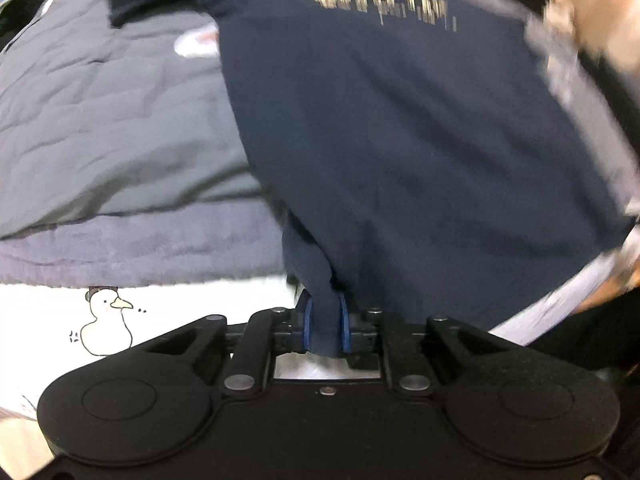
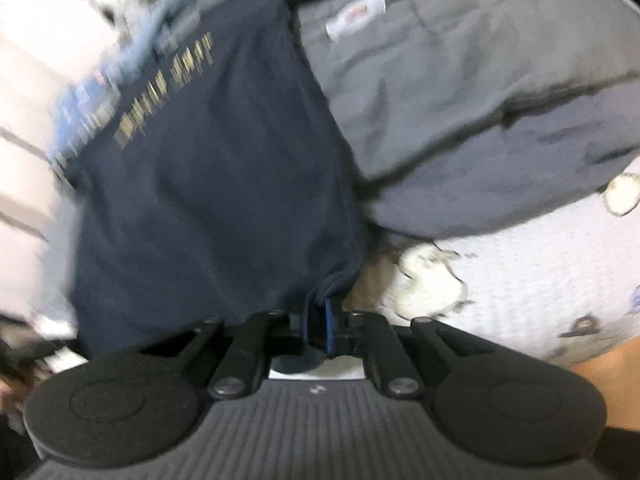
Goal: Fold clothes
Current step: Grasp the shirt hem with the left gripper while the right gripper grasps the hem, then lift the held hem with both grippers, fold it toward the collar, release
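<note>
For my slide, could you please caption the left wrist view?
Left gripper pinches the hem of a navy T-shirt spread over a grey quilt.

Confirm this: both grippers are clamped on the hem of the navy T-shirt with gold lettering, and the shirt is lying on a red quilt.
One thing is wrong: the quilt is grey, not red, as the left wrist view shows. The rest holds: the left gripper and the right gripper each have their fingers closed on the hem of the navy T-shirt with gold lettering.

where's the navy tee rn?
Navy T-shirt lies spread on the grey quilt in both wrist views, its near corners pinched by the left gripper and right gripper.
</note>
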Available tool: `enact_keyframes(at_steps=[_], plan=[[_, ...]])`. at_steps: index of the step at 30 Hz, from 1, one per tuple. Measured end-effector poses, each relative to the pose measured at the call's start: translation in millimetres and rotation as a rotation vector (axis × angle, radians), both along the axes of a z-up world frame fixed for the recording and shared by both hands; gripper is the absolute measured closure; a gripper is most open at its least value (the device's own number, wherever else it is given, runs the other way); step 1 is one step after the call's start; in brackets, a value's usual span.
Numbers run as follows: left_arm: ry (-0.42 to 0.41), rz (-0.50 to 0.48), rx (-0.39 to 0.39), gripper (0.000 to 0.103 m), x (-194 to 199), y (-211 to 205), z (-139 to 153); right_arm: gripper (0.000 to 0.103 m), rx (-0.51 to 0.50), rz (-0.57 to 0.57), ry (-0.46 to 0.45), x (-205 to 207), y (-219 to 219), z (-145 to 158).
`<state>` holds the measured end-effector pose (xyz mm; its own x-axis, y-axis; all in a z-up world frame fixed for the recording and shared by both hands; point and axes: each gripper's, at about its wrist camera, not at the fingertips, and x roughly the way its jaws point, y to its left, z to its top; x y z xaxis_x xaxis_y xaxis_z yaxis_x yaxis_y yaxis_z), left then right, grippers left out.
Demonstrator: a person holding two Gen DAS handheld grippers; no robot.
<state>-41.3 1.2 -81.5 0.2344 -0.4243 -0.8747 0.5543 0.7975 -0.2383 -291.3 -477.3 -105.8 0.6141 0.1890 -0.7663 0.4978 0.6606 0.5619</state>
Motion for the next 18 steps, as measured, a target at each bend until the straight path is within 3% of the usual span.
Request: enact_keyframes(at_steps=[5, 10, 18], plan=[[0.007, 0.128, -0.191, 0.091, 7.5, 29.0, 26.5, 0.096, 0.170, -0.137, -0.209, -15.1, -23.4, 18.2], [0.012, 0.274, -0.355, 0.092, 36.4, 60.2, 46.4, 0.096, 0.231, -0.205, -0.323, 0.5, -45.2, 38.0], [-0.020, 0.373, -0.401, 0.094, 97.9, 40.9, 65.2, 0.096, 0.240, -0.242, -0.372, 67.6, -84.1, 49.0]])
